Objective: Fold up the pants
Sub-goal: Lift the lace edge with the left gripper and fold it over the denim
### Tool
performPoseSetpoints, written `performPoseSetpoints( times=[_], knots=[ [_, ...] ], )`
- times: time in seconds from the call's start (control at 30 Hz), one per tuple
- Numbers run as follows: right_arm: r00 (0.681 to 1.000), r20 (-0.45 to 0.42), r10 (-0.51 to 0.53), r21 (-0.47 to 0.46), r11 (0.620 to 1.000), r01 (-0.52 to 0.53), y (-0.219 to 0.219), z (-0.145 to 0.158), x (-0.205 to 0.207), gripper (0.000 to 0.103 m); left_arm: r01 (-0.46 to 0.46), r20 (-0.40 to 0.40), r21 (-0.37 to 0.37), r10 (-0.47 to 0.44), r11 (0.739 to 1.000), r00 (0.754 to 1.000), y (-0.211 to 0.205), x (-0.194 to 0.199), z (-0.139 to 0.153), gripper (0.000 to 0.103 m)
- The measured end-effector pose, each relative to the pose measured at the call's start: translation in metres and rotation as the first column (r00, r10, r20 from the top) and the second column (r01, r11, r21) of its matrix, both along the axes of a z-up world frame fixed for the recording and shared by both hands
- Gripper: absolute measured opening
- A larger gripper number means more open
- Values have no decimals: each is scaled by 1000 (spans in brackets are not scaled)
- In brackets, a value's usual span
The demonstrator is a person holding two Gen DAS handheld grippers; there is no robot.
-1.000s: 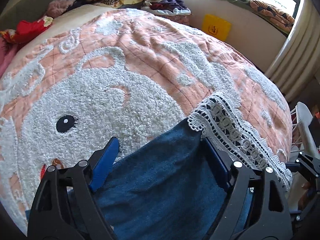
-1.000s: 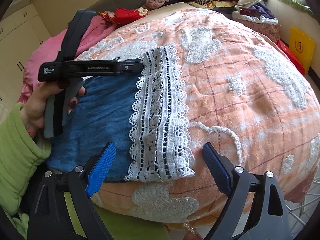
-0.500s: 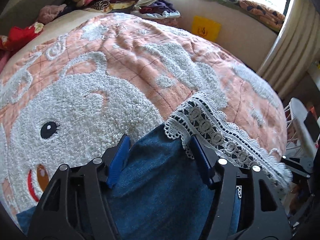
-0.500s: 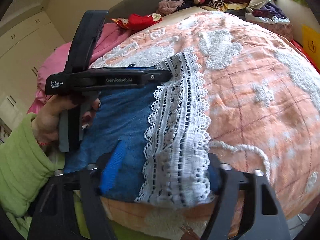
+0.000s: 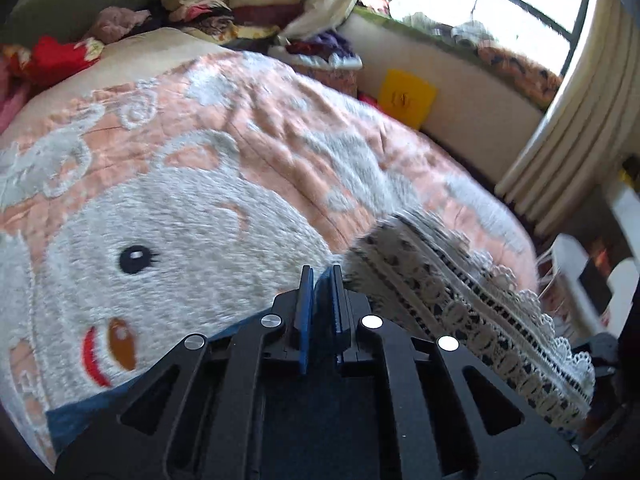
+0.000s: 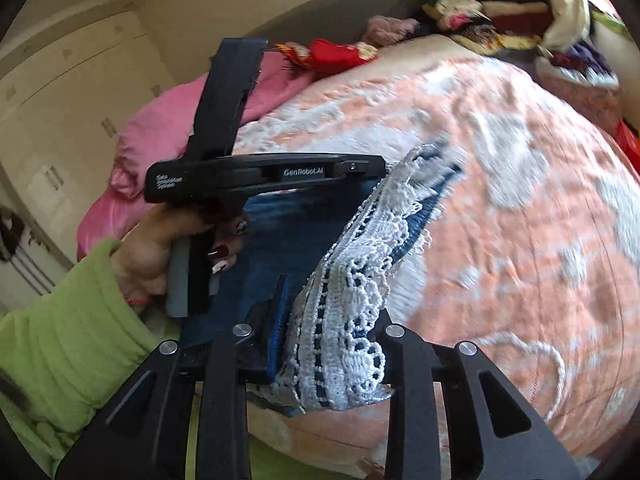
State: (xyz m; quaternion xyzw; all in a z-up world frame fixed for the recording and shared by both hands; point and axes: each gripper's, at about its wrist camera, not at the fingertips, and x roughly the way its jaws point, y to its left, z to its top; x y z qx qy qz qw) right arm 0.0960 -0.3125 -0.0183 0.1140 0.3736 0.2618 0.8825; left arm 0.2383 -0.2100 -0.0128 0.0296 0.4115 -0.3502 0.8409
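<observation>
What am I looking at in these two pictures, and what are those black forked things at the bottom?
Each picture comes from a camera mounted on a hand-held gripper, looking forward along its two fingers. No robot: a person holds one in each hand. The left gripper has just closed on the blue denim of the pants; from the right-hand camera you see it side-on, held by a hand in a green sleeve. The right gripper has just been closing and pinches the white lace hem. The pants lie on a bed under an orange-and-white quilt, with piled clothes behind.
</observation>
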Motion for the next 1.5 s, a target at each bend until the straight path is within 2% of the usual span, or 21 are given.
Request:
performPoseSetpoints(
  times=[0.27,0.43,0.53,0.6,0.67,0.7,0.83,0.93,0.97,1.1,1.2,1.27,1.5],
  knots=[
    [989,54,135,-60,989,-132,61,27,9,26,-128,-3,-82,129,988,992,77,-13,21,3],
    [966,76,248,-190,954,-230,121,26,7,26,-274,-29,-132,272,953,962,148,-29,29,3],
    [945,65,321,-320,903,-285,162,14,0,26,-346,-61,-158,340,925,938,188,-41,26,3],
    [932,28,361,-433,845,-314,192,-5,-4,28,-388,-85,-171,379,905,921,209,-49,19,13],
    [920,7,392,-488,805,-339,212,-21,-9,30,-413,-113,-199,398,889,911,224,-55,13,23],
    [916,-8,401,-506,789,-349,221,-29,-11,34,-424,-134,-216,404,879,905,232,-59,6,23],
    [909,-17,417,-498,784,-370,235,-41,-16,51,-436,-177,-251,402,864,898,243,-62,-4,24],
    [887,30,460,-490,780,-388,240,-31,-27,57,-406,-183,-301,366,863,912,240,-64,-1,32],
    [883,46,468,-482,784,-390,237,-25,-30,59,-390,-179,-312,350,866,920,239,-66,-1,36],
    [893,82,442,-443,819,-365,213,-9,-35,66,-380,-205,-325,328,866,922,237,-65,-6,38],
    [904,89,419,-441,830,-341,196,-6,-40,66,-378,-263,-358,296,854,918,237,-62,-14,39],
    [903,93,420,-457,823,-336,194,-7,-47,66,-378,-295,-370,279,849,914,235,-61,-18,39],
    [877,74,475,-481,788,-385,216,-22,-64,66,-379,-357,-344,253,859,899,219,-52,-30,39]
  ],
)
